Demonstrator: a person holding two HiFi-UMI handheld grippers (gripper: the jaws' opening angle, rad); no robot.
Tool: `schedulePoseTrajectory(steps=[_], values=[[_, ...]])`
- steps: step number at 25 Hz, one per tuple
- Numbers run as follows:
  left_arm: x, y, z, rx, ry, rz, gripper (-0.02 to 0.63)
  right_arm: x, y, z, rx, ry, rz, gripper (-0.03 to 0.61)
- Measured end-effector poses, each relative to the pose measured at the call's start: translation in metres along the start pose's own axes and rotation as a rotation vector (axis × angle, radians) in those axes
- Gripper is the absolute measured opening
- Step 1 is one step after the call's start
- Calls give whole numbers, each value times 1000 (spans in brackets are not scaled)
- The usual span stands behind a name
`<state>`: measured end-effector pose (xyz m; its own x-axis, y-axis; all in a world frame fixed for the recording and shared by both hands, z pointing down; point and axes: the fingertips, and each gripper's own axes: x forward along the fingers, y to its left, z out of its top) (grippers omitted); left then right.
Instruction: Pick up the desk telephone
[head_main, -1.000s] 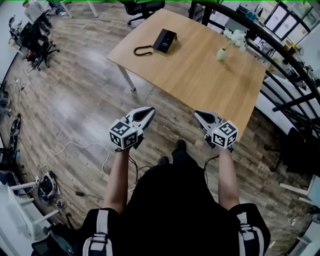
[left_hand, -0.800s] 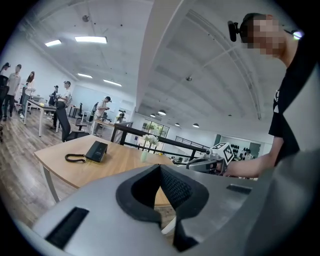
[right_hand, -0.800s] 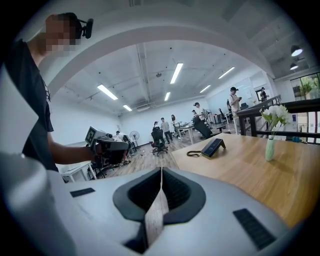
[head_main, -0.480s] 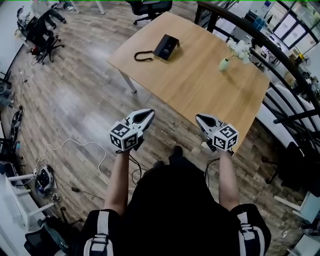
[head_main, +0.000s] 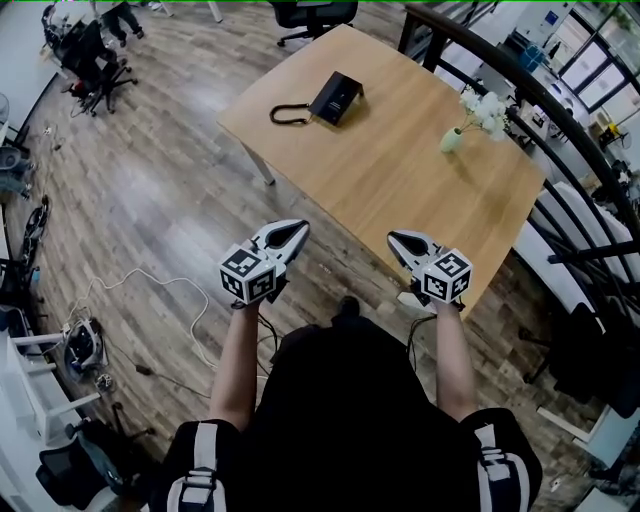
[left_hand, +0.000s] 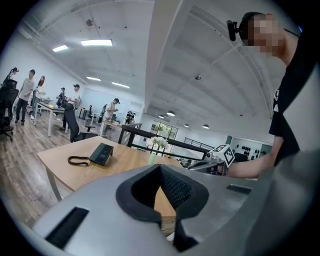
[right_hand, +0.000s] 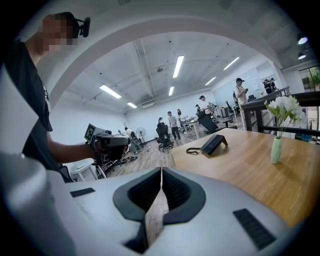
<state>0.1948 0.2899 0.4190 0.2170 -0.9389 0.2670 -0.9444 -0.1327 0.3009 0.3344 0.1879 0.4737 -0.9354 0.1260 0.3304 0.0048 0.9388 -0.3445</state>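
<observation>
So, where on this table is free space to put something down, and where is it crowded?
The table is mostly bare: the whole near half, and the strip between the desk telephone and the flower vase. Only the far left edge is taken, by the telephone and its coiled cord.

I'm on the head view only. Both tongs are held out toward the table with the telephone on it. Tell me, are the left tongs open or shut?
Observer: The left tongs are shut, with nothing between them.
Operator: And the other side?
Observer: The right tongs are shut too, and empty.
Operator: Does the telephone lie flat?
Observer: No. The right gripper view shows the telephone sloping up like a wedge, its cord lying on the table beside it.
</observation>
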Motion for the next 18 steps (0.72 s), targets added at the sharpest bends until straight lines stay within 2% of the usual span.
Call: schedulePoseTrajectory(steps=[18], values=[[22,8,3,-12,-33,59,21,5,-35,7,-15,23,57,25]])
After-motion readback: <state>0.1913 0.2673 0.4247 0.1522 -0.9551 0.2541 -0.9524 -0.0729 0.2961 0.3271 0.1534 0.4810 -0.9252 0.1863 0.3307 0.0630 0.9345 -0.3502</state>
